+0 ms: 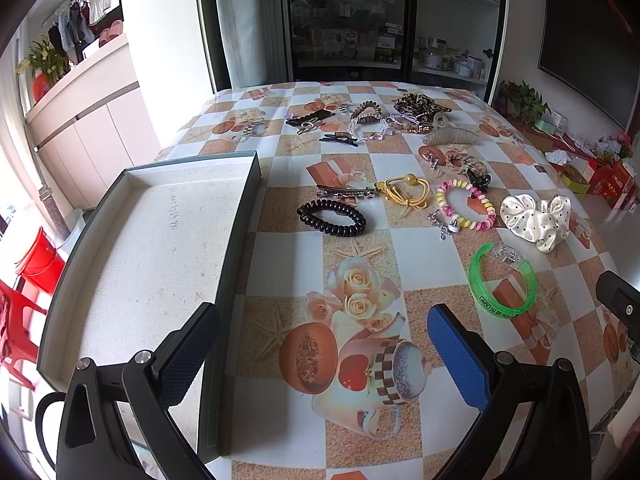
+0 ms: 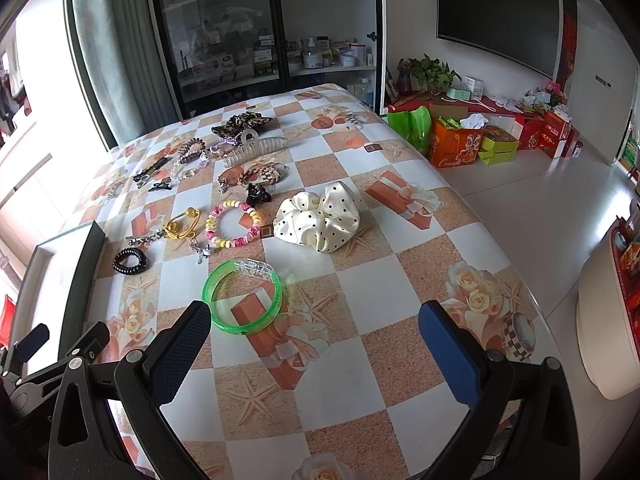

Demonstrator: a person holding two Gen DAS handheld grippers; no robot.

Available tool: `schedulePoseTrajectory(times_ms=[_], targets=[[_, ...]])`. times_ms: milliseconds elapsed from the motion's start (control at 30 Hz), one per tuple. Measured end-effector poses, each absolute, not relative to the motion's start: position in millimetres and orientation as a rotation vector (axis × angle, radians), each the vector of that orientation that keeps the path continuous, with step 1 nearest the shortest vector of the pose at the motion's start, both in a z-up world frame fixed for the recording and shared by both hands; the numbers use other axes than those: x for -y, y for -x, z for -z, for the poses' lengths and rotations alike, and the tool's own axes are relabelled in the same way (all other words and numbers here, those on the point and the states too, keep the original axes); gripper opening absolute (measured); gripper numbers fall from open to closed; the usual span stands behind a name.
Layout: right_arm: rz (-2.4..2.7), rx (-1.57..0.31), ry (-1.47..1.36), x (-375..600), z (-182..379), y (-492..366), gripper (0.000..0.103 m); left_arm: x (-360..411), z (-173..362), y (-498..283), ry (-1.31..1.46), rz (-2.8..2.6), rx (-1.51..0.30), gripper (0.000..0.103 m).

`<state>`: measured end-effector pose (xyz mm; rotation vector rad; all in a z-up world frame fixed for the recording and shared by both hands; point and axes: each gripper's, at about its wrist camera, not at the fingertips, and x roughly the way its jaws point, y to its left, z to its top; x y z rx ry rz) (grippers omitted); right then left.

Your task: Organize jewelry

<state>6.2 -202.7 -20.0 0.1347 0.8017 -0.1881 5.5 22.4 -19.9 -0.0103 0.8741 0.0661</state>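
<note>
Two grippers in view, both empty, jaws spread wide: left gripper (image 1: pixel 324 356) poised above the near edge of the table (image 2: pixel 460 248), its left finger over the tray's right wall; right gripper (image 2: pixel 316 344) poised just short of the green bangle (image 2: pixel 243 297). One shallow tray (image 1: pixel 152 248) lying along the left edge of the table, nothing in it. No piece yet sorted, judging by the bare tray. Jewelry scattered loose from the table's middle to its far edge: one green bangle nearest the near edge, with one clear plastic clip (image 2: pixel 256 268) touching its far rim; one cream polka-dot scrunchie (image 2: pixel 320 220) toward the right edge; one pink-and-yellow bead bracelet (image 2: pixel 232 224); one yellow cord tie (image 2: pixel 182 224); one black coil tie (image 2: pixel 130 260) just beside the tray; one silver bar clip (image 1: pixel 346 193); one small black claw clip (image 2: pixel 258 196); one large pale claw clip (image 2: pixel 256 150); one leopard scrunchie (image 2: pixel 240 122). Remaining pieces at the far edge too tangled to count. Risks, as judged: dragging the clear clip along with the bangle through their contact; bangle skidding on the glossy cloth under a one-sided closure; charm chain on the bead bracelet snagging neighbours; left finger knocking the tray wall and shifting the tray.
</note>
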Motion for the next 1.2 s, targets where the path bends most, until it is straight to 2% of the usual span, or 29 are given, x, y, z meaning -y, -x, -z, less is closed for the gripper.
schedulePoseTrajectory(times_ms=[1200], targets=[[0.188,-0.801,-0.133,203.9,19.2,-6.5,0.103,-24.8,20.4,-5.0,0.013,-0.067,-0.873,0.103]])
